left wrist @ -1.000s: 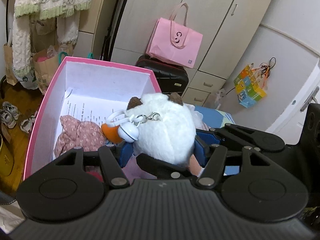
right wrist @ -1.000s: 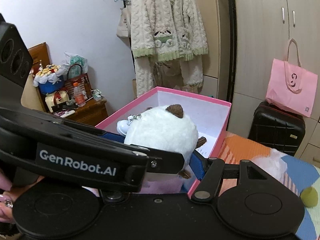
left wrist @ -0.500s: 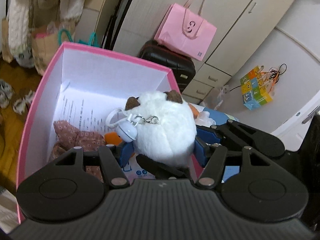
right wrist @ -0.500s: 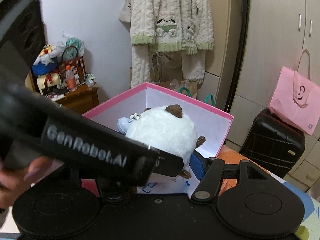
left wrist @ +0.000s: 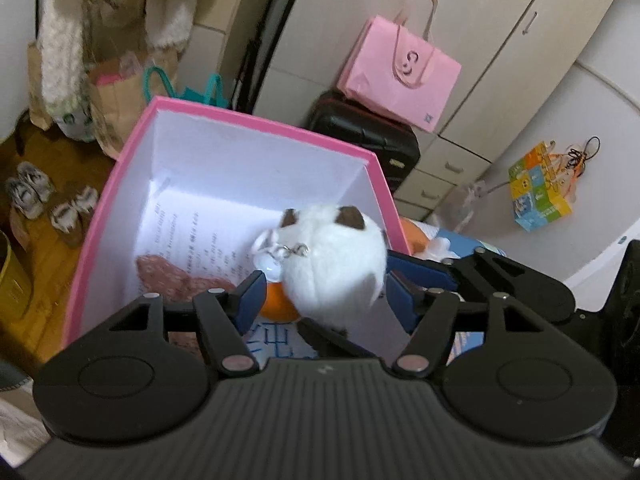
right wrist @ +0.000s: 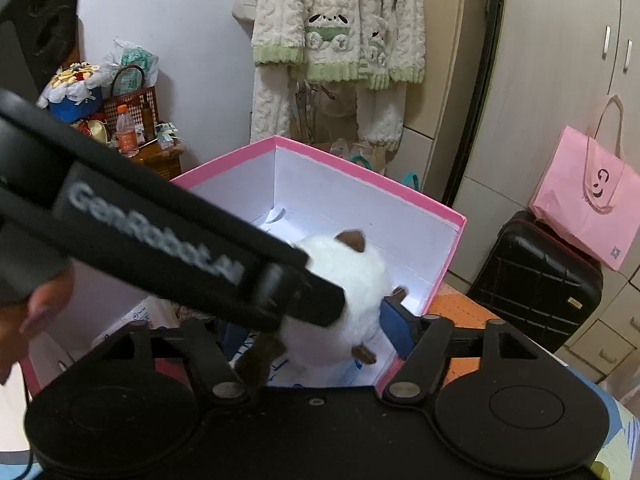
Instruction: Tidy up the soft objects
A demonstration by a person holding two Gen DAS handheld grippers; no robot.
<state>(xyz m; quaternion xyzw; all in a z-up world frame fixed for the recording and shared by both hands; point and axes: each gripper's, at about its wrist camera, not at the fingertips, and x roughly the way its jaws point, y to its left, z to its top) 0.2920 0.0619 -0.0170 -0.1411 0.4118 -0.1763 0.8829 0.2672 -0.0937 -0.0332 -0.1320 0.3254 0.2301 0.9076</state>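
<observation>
Starting at the left: the pink box [left wrist: 120, 216] sits open-topped, with a printed sheet [left wrist: 192, 240] lining the bottom and a floral fabric piece [left wrist: 176, 280] already lying on it, so it looks like this is where the soft stuff gets collected. The left gripper [left wrist: 324, 294] hangs over the box's near right corner with the white plush [left wrist: 332, 264] between its blue pads. Its jaws are opening, and there's a visible gap on both sides, so the toy looks released rather than squeezed. An orange bit [left wrist: 276, 304] and a clip-on charm [left wrist: 272, 256] dangle off its left side. The right gripper [right wrist: 312, 328] frames the same white plush [right wrist: 348, 280] from the other side, jaws also opening, the right pad standing clear of the fur. My guess is both let go together so it drops straight in.
</observation>
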